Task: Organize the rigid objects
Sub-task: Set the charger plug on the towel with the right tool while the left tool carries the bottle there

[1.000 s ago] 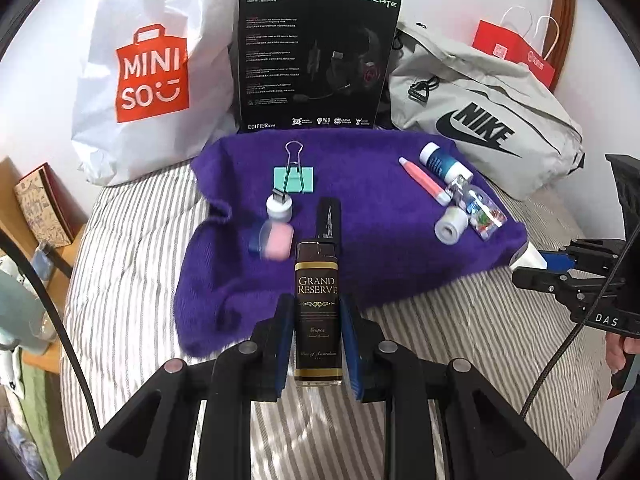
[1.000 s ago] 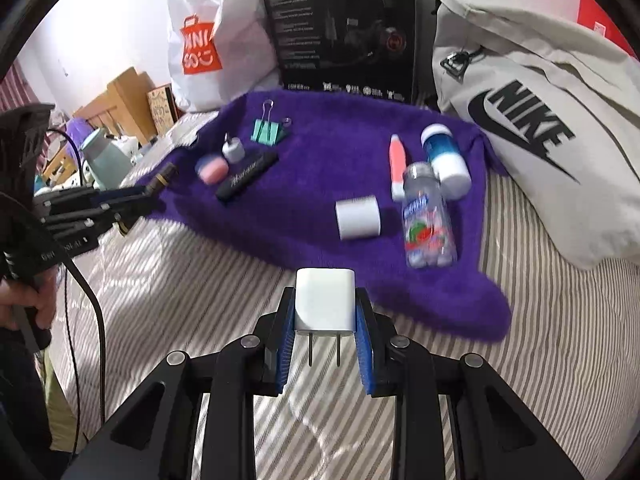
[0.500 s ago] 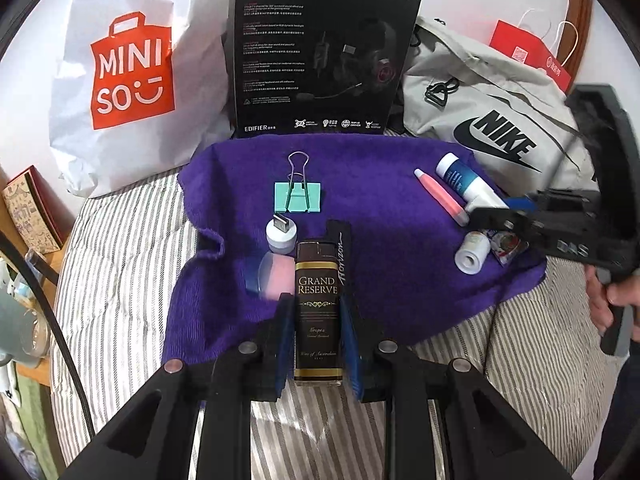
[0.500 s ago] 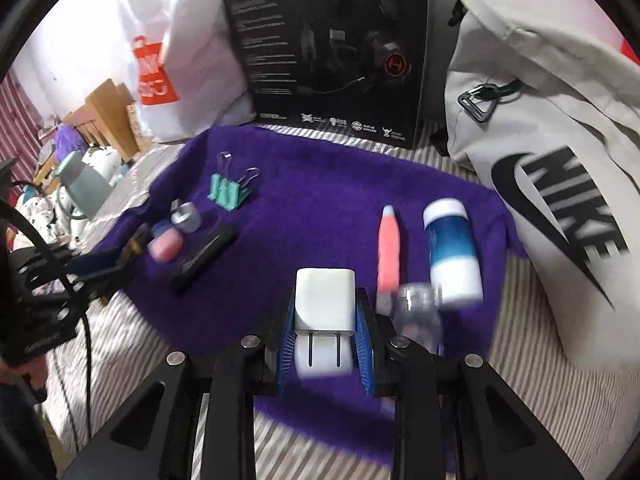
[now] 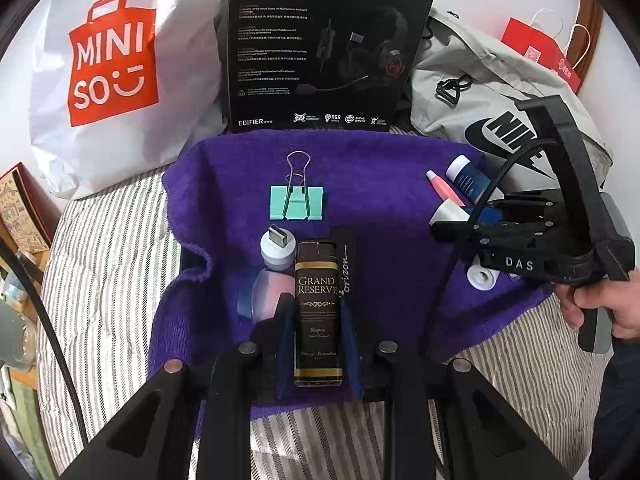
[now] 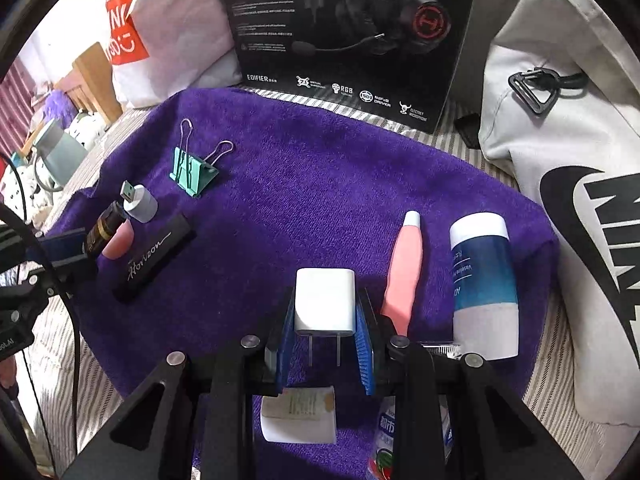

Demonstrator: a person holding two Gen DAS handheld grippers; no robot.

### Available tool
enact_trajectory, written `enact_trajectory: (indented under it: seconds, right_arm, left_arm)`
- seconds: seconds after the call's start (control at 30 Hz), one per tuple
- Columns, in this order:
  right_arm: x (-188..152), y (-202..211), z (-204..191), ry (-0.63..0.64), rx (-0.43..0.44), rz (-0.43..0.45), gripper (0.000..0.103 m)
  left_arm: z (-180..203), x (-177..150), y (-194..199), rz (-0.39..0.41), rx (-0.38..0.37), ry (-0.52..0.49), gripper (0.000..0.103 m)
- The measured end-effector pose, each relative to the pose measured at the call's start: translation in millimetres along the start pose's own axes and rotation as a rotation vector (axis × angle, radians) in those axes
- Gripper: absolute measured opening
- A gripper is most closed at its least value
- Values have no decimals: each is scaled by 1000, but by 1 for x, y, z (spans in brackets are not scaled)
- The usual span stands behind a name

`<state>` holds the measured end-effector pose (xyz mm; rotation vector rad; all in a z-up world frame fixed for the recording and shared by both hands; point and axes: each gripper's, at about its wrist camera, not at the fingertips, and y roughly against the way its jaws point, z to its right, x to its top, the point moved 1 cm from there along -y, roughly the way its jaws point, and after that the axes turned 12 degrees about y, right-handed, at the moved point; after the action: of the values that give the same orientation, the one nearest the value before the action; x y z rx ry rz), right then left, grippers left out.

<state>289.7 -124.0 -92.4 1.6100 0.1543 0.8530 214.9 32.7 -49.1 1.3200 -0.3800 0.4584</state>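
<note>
My left gripper (image 5: 319,316) is shut on a small dark "Grand Reserve" bottle (image 5: 318,312), held over the near left part of the purple towel (image 5: 380,184). Beneath it lie a pink-capped jar (image 5: 264,294), a white USB adapter (image 5: 277,250) and a black "Horizon" case (image 6: 154,258). My right gripper (image 6: 325,318) is shut on a white plug charger (image 6: 325,300) above the towel's right half, its prongs pointing back at the camera. Beside it lie a pink tube (image 6: 404,272) and a blue-and-white tube (image 6: 484,284). A green binder clip (image 5: 297,200) rests mid-towel.
A white roll (image 6: 298,414) and a clear candy bottle (image 6: 384,444) lie under the right gripper. Behind the towel stand a white Miniso bag (image 5: 108,68), a black headset box (image 5: 320,44) and a grey Nike bag (image 5: 500,120). Striped bedding (image 5: 108,264) surrounds the towel.
Both grippers have moved forward over the towel. The right one, with the charger, went from the bedding at the towel's edge to above the roll and candy bottle.
</note>
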Motion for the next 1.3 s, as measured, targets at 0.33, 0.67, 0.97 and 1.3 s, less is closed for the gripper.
enact_trajectory:
  seconds: [0.33, 0.67, 0.97, 1.3]
  right_arm:
    - [-2, 1, 1, 13, 6, -11, 35]
    - [-12, 35, -1, 6, -28, 20, 49]
    - [-32, 77, 5, -43, -50, 90, 49]
    - [-60, 86, 21, -121, -32, 93, 49]
  left_arm:
    - [3, 7, -7, -4, -6, 0, 22]
    - [3, 8, -4, -1, -6, -4, 23]
    - [14, 14, -13, -15, -16, -19, 23]
    - [33, 28, -43, -50, -34, -51, 23]
